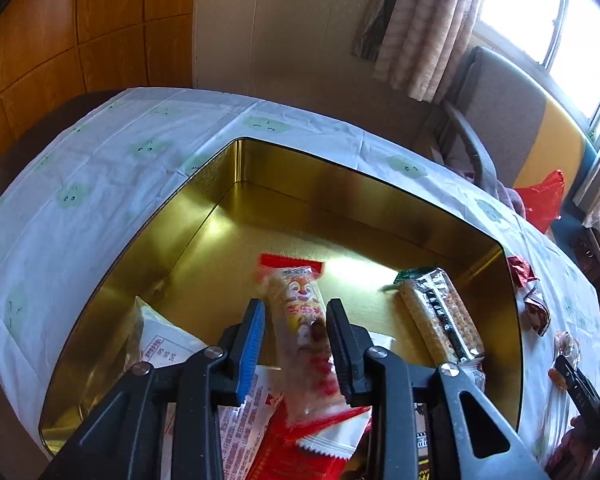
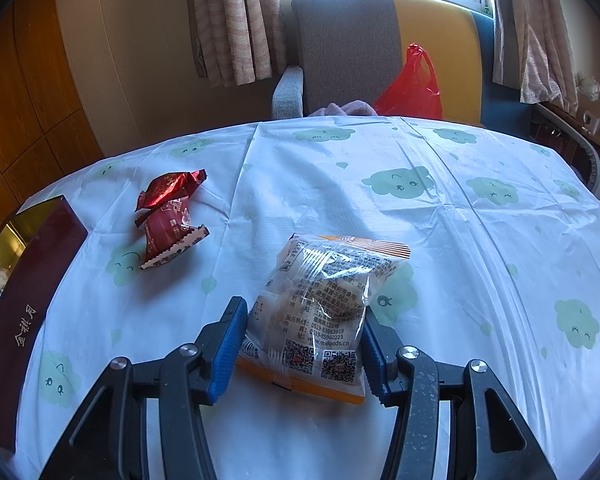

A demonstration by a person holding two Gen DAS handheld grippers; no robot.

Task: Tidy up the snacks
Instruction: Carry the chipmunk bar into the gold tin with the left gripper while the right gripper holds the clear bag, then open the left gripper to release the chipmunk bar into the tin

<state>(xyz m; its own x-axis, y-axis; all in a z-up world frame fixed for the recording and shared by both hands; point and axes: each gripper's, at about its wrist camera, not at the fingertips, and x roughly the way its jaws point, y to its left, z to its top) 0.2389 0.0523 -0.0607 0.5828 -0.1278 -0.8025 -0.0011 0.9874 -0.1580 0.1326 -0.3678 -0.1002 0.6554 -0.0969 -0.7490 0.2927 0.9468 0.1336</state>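
Note:
A gold-lined tin (image 1: 260,184) stands on the clouded tablecloth. My left gripper (image 1: 295,306) hangs over the tin, jaws slightly apart. A squirrel-print snack bar (image 1: 300,300), blurred and tilted, sits loosely between them with a gap at the blue pad (image 1: 252,340). In the tin lie a cracker pack (image 1: 440,316), a white packet (image 1: 160,340) and red-and-white wrappers (image 1: 284,440). My right gripper (image 2: 304,312) rests low on the table, its pads pressed on the sides of a clear-and-orange snack packet (image 2: 324,280).
Two dark red wrapped candies (image 2: 168,216) lie left of the packet, near the tin's maroon outer wall (image 2: 28,292). Beyond the table's far edge stand a grey-and-yellow chair (image 2: 348,48) and a red plastic bag (image 2: 412,88). Bare tablecloth (image 2: 480,240) spreads to the right.

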